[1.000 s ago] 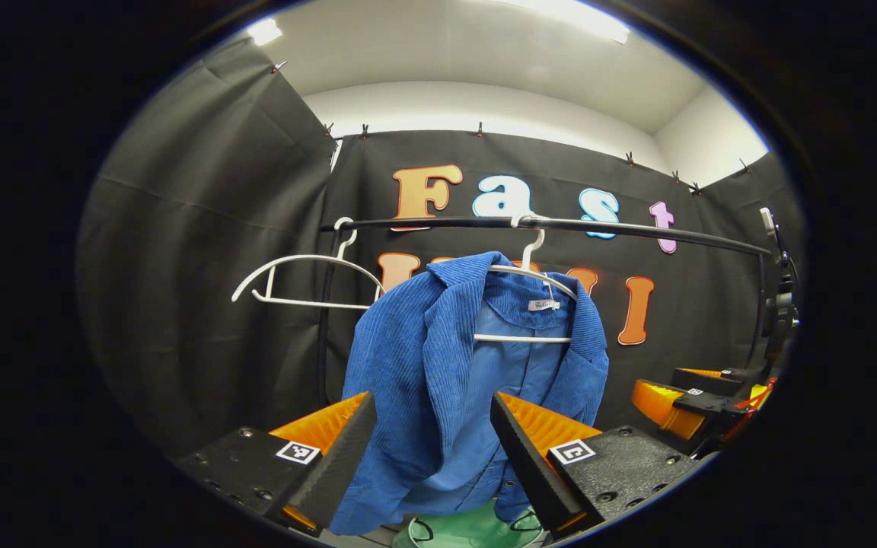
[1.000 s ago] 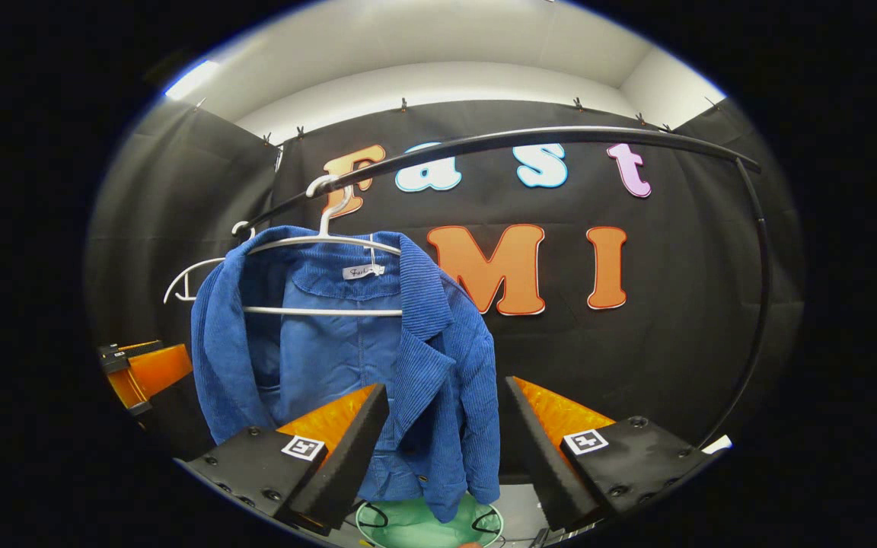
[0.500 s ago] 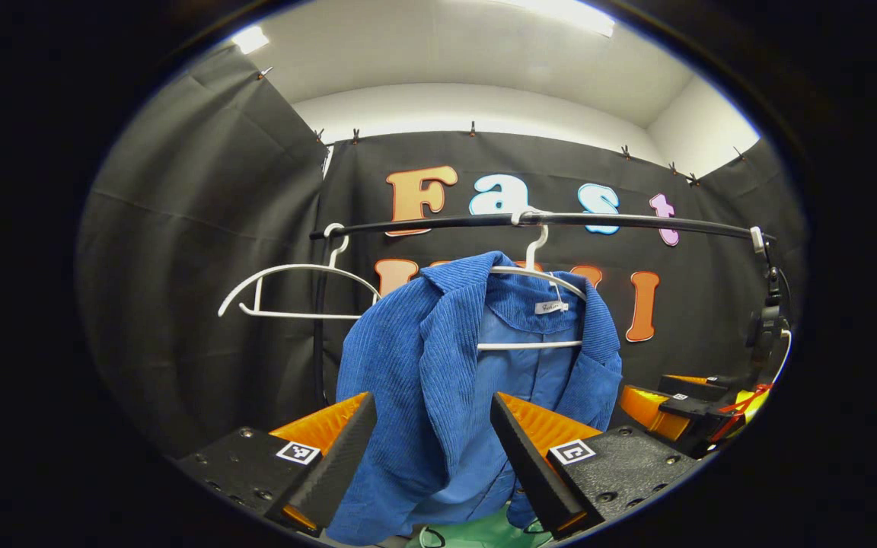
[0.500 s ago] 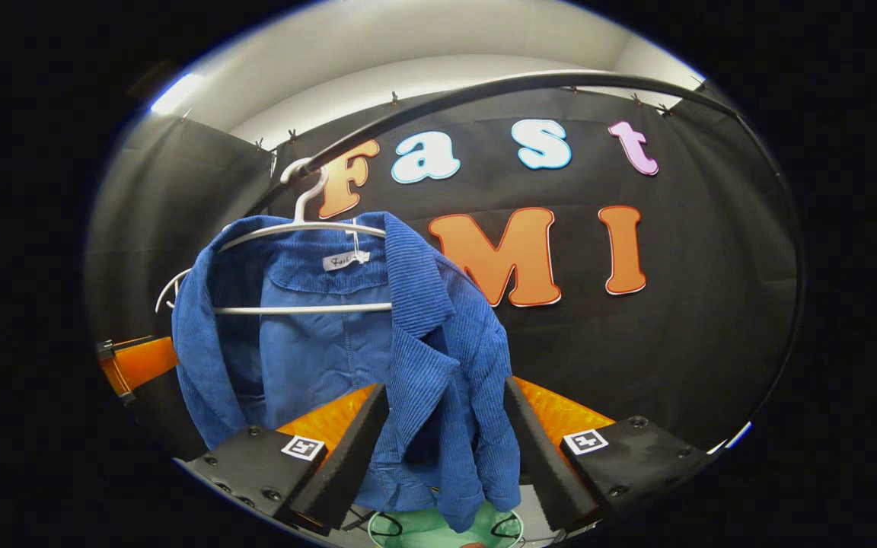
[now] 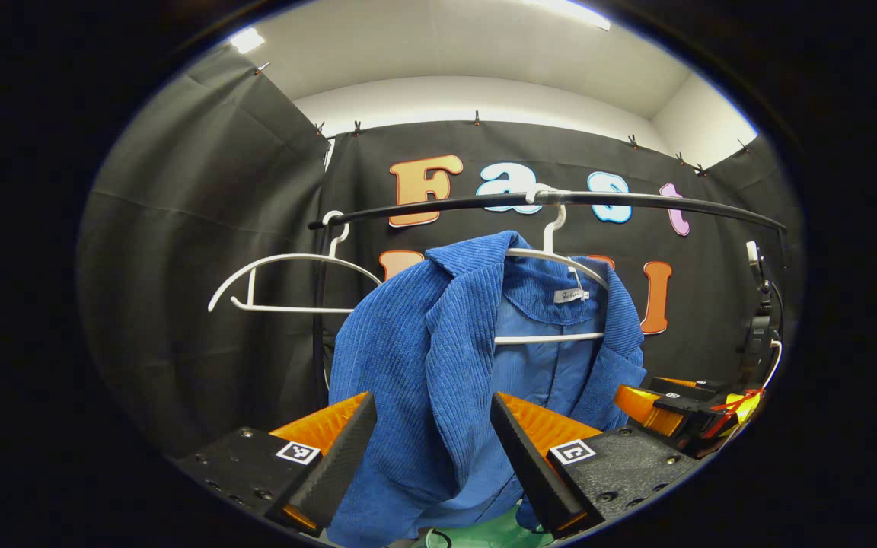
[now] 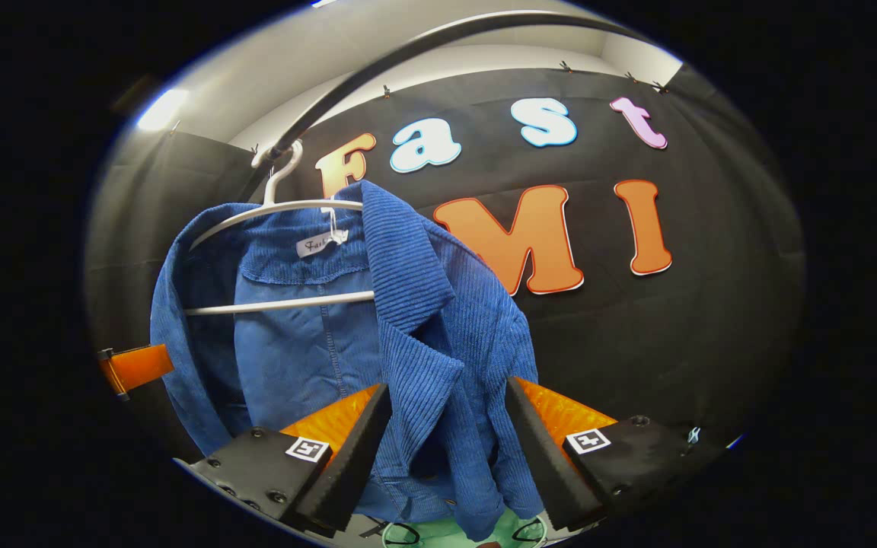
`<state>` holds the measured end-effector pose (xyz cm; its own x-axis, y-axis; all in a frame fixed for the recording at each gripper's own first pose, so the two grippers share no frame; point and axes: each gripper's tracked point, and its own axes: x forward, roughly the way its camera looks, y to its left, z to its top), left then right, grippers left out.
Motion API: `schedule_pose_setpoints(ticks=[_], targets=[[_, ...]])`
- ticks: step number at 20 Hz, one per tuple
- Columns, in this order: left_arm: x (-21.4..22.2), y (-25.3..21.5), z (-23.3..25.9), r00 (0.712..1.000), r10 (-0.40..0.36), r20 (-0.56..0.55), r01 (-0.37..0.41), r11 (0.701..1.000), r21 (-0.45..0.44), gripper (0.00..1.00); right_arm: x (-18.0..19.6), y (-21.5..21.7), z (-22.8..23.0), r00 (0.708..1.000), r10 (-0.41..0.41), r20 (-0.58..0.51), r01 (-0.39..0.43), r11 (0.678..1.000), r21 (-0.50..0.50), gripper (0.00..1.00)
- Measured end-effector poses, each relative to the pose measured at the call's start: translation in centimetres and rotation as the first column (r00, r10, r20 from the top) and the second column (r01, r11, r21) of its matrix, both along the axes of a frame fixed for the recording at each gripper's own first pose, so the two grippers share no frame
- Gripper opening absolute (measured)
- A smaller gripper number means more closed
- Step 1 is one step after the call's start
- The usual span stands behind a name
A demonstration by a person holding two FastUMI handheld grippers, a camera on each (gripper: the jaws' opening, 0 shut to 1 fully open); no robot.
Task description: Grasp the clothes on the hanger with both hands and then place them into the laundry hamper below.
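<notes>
A blue corduroy jacket (image 5: pixel 438 358) hangs on a white hanger (image 5: pixel 553 262) from the black rail (image 5: pixel 636 202). Left tongs (image 5: pixel 432 449) and right tongs (image 6: pixel 446 449), both spread wide, frame its front panels above the green hamper (image 6: pixel 438 533).

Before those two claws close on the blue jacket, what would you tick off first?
1. Left claw open: ok.
2. Right claw open: ok.
3. Blue jacket between each claw's fingers: ok; whether deep enough to pinch, cannot tell.
4. Jacket on its white hanger: ok.
5. Green hamper below the jacket: ok, only its rim shows.
6. Empty hanger apart from the jacket: ok.
</notes>
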<state>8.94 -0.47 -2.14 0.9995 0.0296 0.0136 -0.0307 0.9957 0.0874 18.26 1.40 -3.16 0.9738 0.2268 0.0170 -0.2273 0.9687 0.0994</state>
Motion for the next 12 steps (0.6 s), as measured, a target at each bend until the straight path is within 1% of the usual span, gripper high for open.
schedule_pose_setpoints(ticks=[1,2,3,4,5,7,8,9,10,11,12], targets=[[0.4,0.1,-0.2,1.000,0.001,-0.003,-0.001,1.000,-0.002,0.92,0.5,0.0,-0.2,1.000,0.006,-0.005,-0.006,1.000,0.001,0.98],[0.8,0.1,-0.4,1.000,0.001,-0.007,-0.001,1.000,-0.003,0.91,1.0,0.1,-0.4,1.000,0.013,-0.007,-0.013,1.000,0.005,1.00],[1.1,0.1,-0.5,1.000,0.003,-0.009,-0.003,1.000,-0.002,0.91,1.4,0.2,-0.4,1.000,0.025,-0.004,-0.025,1.000,0.012,0.98],[1.3,0.0,-0.6,1.000,0.006,-0.009,-0.006,1.000,0.000,0.91,1.8,0.2,-0.5,0.999,0.032,-0.003,-0.031,0.999,0.016,0.98],[1.5,-0.1,-0.7,1.000,0.005,-0.008,-0.005,1.000,0.002,0.91,2.2,0.1,-0.5,0.999,0.034,-0.001,-0.034,0.999,0.020,0.89],[2.0,-0.5,-0.9,1.000,0.001,-0.013,0.000,1.000,0.005,0.91,2.6,0.4,-0.3,0.998,0.061,0.005,-0.061,0.998,0.031,0.89],[2.2,-0.7,-1.0,1.000,-0.003,-0.014,0.003,1.000,0.006,0.92,2.8,0.7,-0.4,0.997,0.080,0.004,-0.080,0.996,0.038,0.97],[2.3,-0.9,-1.0,1.000,-0.007,-0.013,0.007,1.000,0.008,0.87,2.7,1.1,-0.4,0.994,0.105,0.002,-0.105,0.993,0.045,1.00],[2.5,-1.1,-0.9,1.000,-0.012,-0.012,0.012,1.000,0.009,0.82,2.8,1.6,-0.5,0.992,0.126,0.001,-0.126,0.991,0.050,0.89],[2.5,-1.2,-0.8,1.000,-0.019,-0.010,0.019,1.000,0.012,0.73,2.8,2.0,-0.6,0.989,0.147,-0.002,-0.147,0.988,0.052,0.79],[2.6,-1.4,-0.8,1.000,-0.026,-0.008,0.026,1.000,0.017,0.68,2.8,2.6,-0.8,0.984,0.180,-0.011,-0.179,0.982,0.058,0.70]])
